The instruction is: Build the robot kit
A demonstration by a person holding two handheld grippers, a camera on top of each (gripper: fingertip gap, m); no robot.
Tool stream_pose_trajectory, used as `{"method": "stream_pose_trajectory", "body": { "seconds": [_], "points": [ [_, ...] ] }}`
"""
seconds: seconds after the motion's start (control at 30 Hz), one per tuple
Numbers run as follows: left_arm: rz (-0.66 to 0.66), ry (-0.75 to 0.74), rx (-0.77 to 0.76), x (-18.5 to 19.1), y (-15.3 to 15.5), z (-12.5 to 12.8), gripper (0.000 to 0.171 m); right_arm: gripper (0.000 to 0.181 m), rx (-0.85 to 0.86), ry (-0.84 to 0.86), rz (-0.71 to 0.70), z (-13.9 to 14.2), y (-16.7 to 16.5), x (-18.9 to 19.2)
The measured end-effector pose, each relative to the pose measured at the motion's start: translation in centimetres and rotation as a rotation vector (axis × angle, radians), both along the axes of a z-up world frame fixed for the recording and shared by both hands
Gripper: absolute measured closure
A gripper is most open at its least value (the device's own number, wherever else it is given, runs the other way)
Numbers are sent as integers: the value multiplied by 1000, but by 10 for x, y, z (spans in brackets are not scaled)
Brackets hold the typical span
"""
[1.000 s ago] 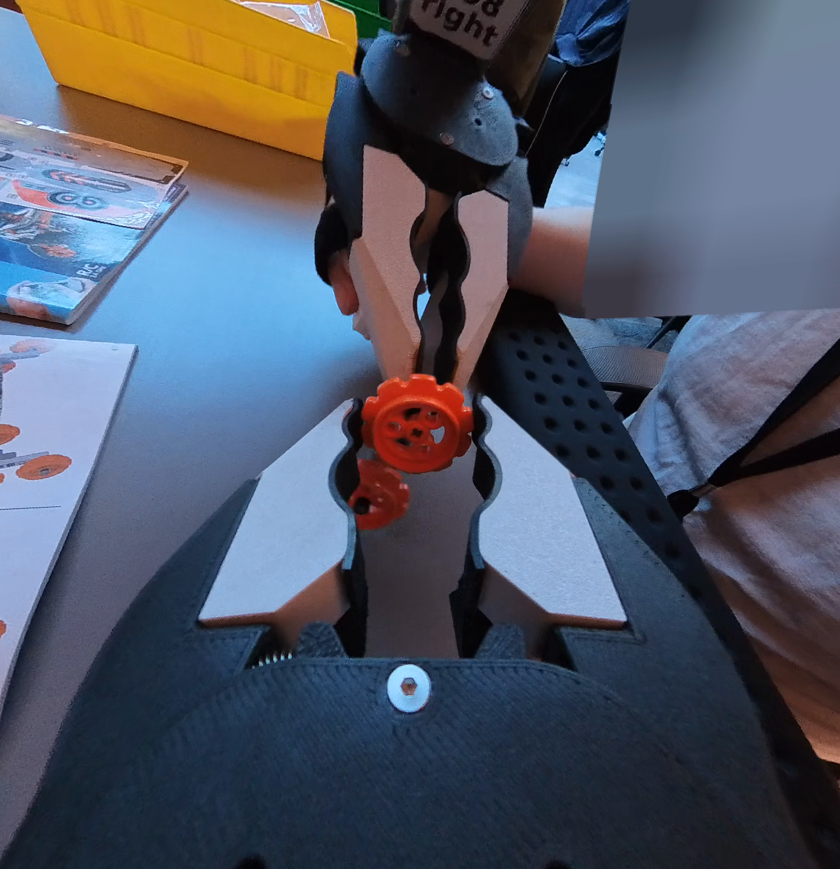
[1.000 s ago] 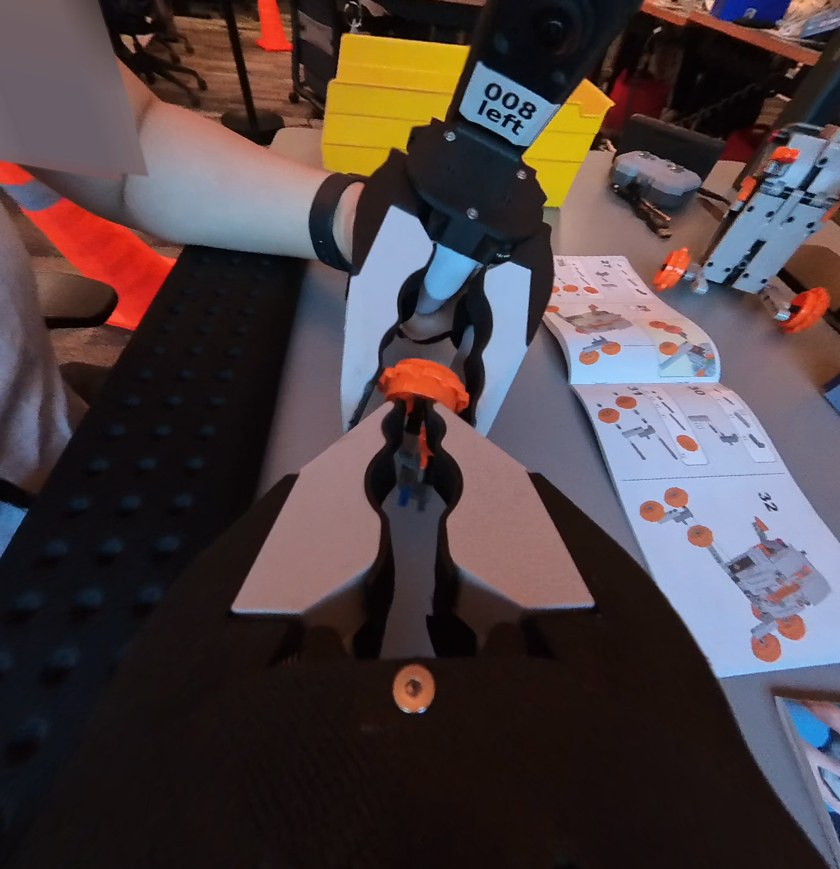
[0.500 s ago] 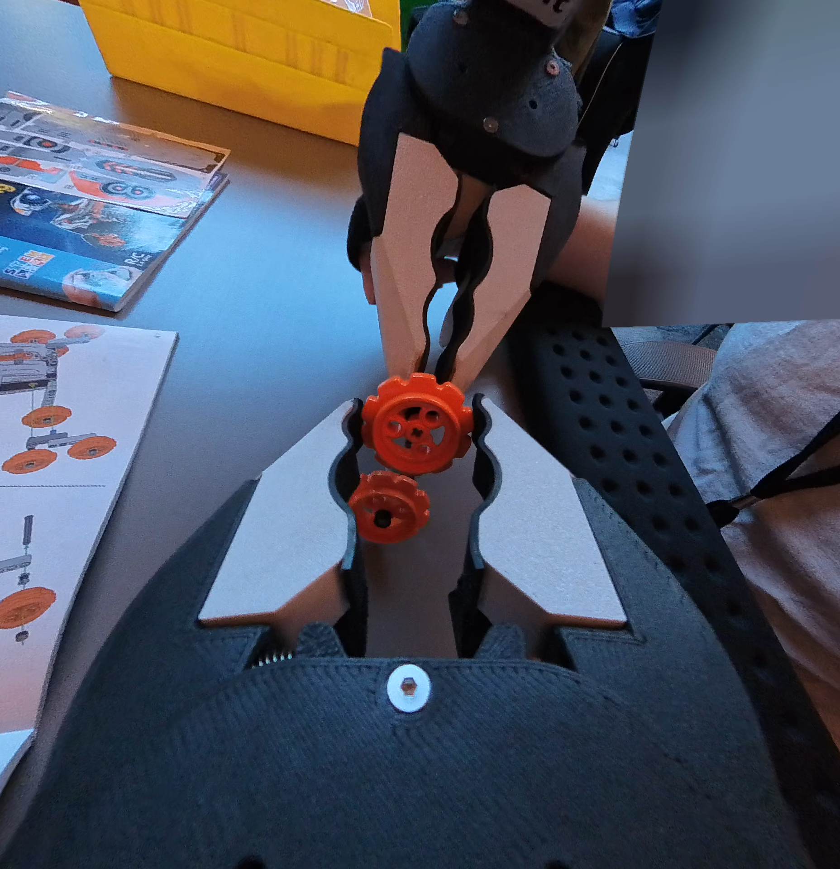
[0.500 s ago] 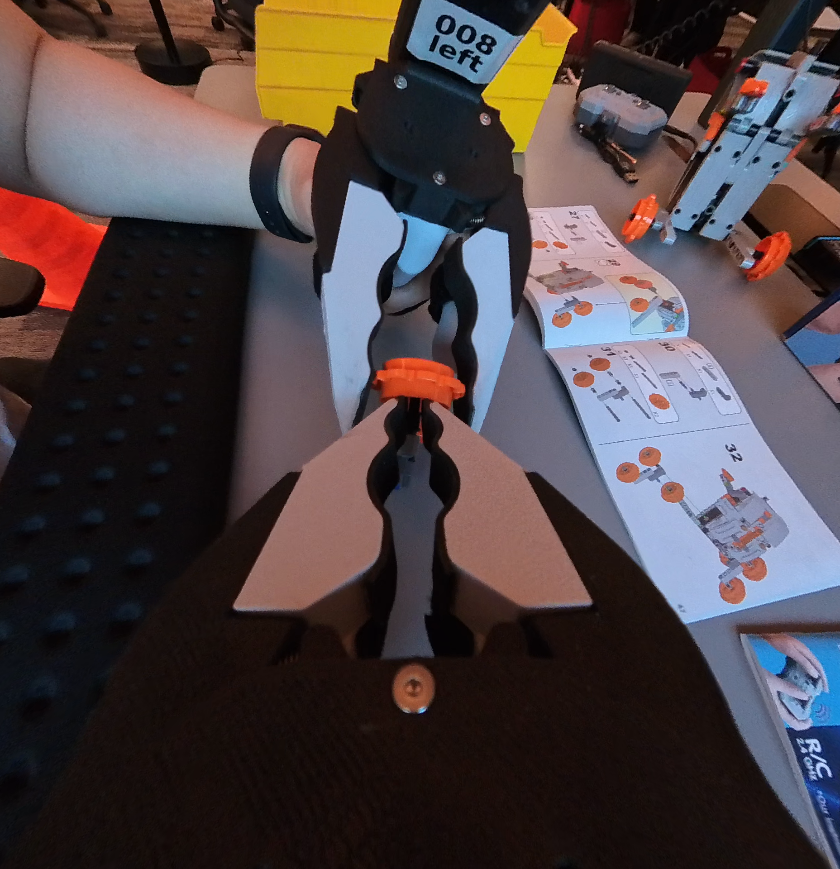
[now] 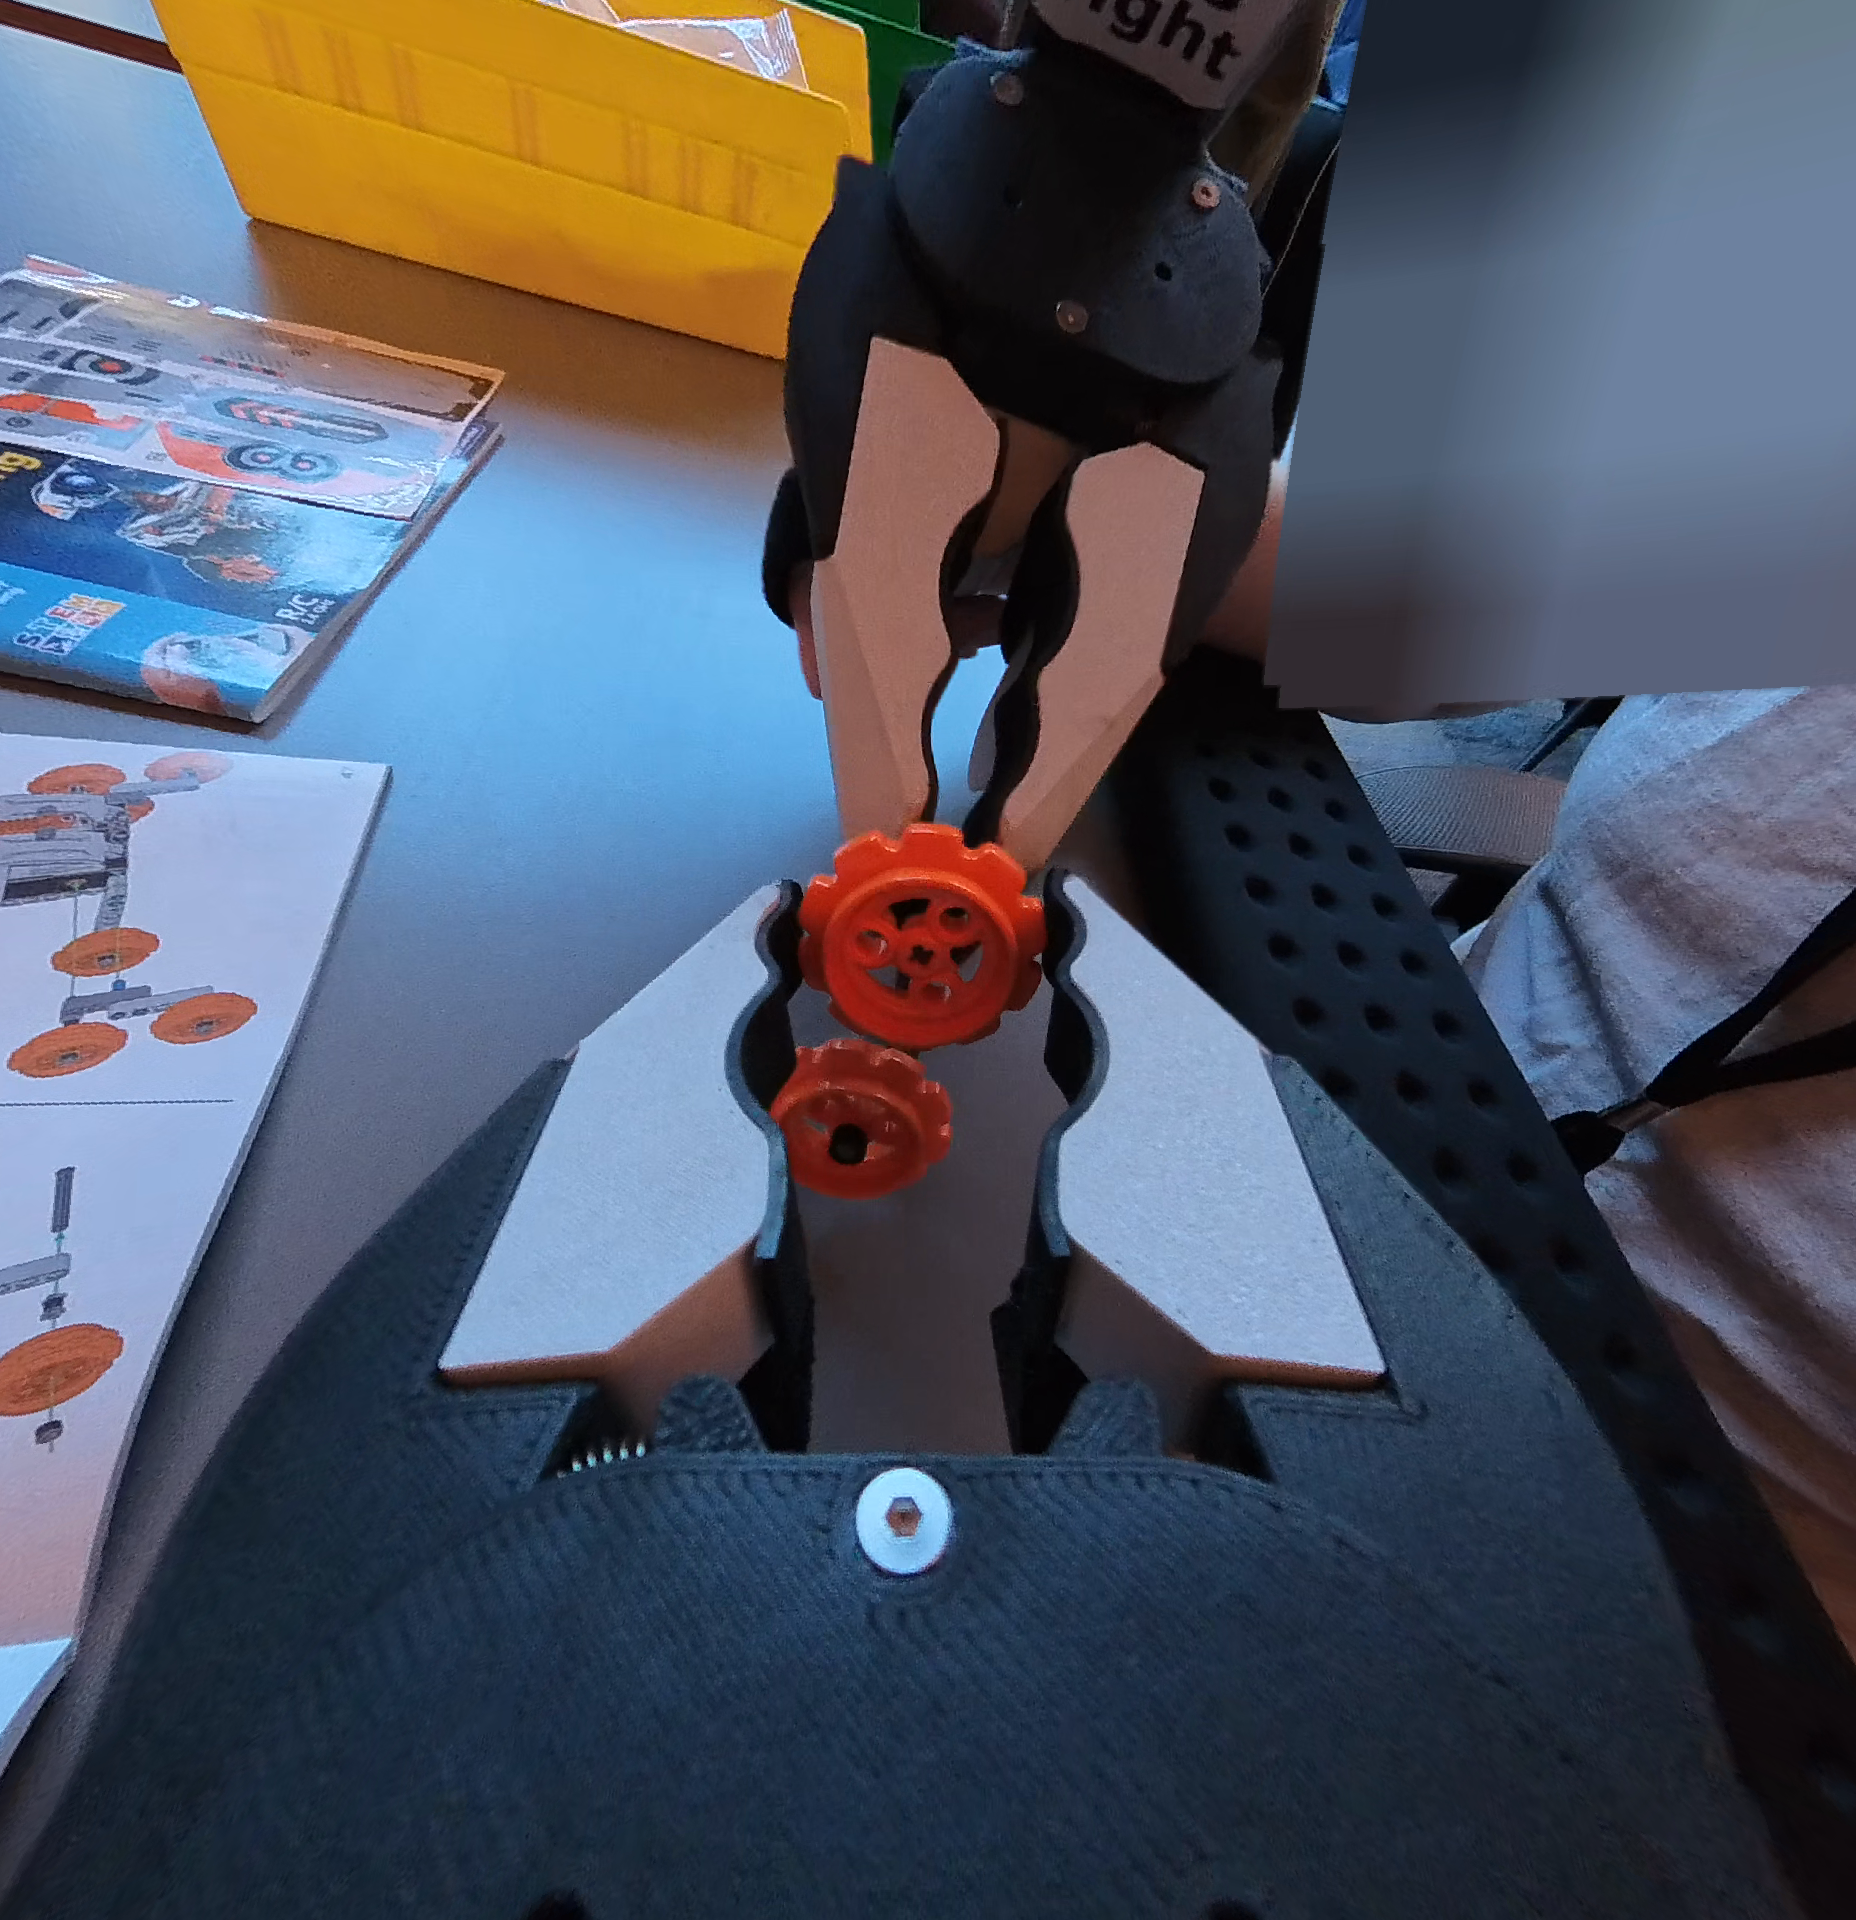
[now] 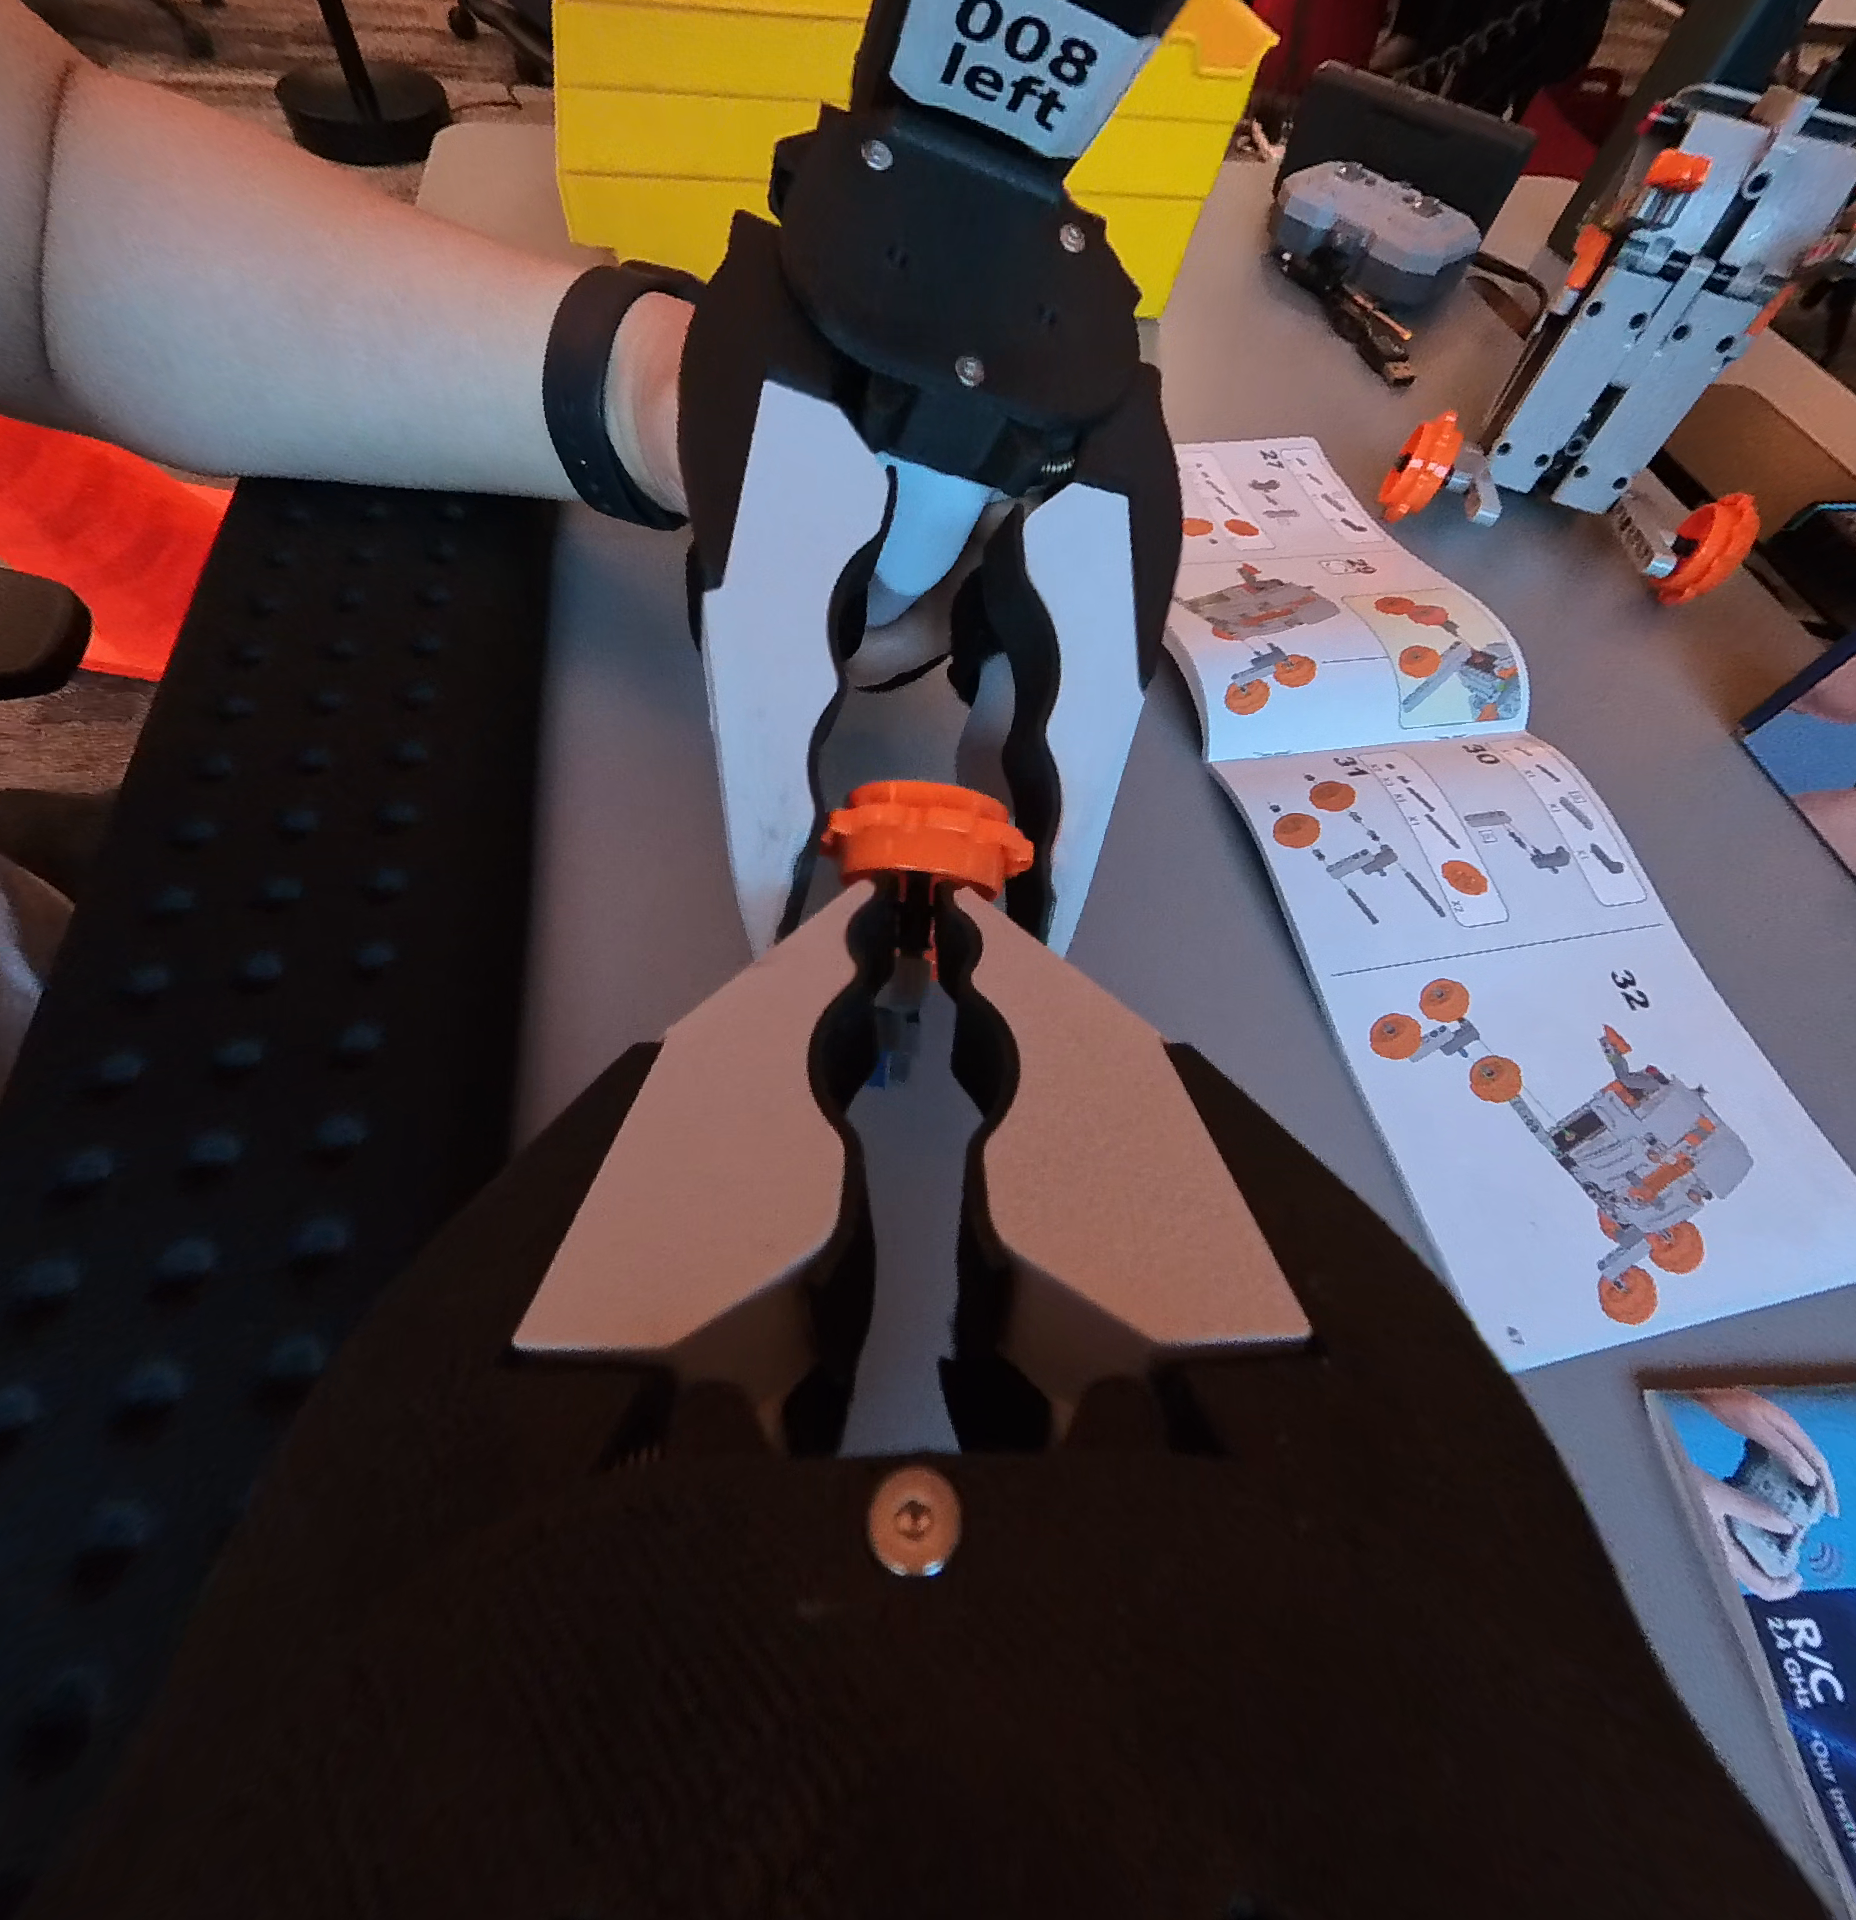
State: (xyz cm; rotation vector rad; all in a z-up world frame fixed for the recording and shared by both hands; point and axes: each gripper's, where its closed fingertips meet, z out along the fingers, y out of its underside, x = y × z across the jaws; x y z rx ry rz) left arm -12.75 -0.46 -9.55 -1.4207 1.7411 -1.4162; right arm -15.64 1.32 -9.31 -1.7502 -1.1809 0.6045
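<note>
My left gripper [image 5: 922, 914] is shut on an orange toothed wheel [image 5: 922, 935], held face-on at its fingertips above the grey table [image 5: 591, 675]. A second orange wheel [image 5: 859, 1117] hangs just below it between my fingers; what carries it is hidden. My right gripper [image 6: 911, 914] is shut on a small grey and blue axle piece [image 6: 898, 1023] that runs into the underside of the same wheel [image 6: 926, 840], seen edge-on. The two grippers meet tip to tip; the right gripper [image 5: 955, 821] comes down from above in the left wrist view.
A yellow bin [image 5: 508, 156] stands at the back. An open instruction booklet [image 6: 1475, 935] and a blue booklet [image 5: 176, 582] lie on the table. A grey and orange model [image 6: 1672, 312] and a grey box [image 6: 1371, 239] stand far right. A black perforated strip [image 6: 228, 935] runs along the table edge beside a person's forearm [image 6: 280, 343]. Left and right tips are no more than a few centimetres apart.
Both grippers stay joined at the wheel while the pair shifts over the table. The lower orange wheel has swung from tilted to nearly face-on. The right gripper leans more to the side.
</note>
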Motion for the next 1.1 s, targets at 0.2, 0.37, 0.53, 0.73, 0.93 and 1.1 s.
{"method": "stream_pose_trajectory", "body": {
  "seconds": [0.2, 0.37, 0.53, 0.73, 0.93, 1.1],
  "points": [
    [-1, -11, 41, 1, -2, 2, 128, 175, 64, -42, 9, 3, -3, 3],
    [-11, -19, 57, 1, -6, 4, 128, 175, 96, -61, 7, 5, -6, 5],
    [-10, -28, 59, 1, -7, 6, 128, 175, 106, -63, 7, 7, -7, 6],
    [-11, -27, 57, 1, -7, 6, 128, 175, 105, -62, 8, 7, -8, 7],
    [-13, -31, 51, 1, -8, 7, 128, 175, 100, -53, 12, 8, -9, 7],
    [-14, -32, 50, 1, -8, 7, 128, 176, 101, -50, 15, 9, -9, 7]
  ]
}}
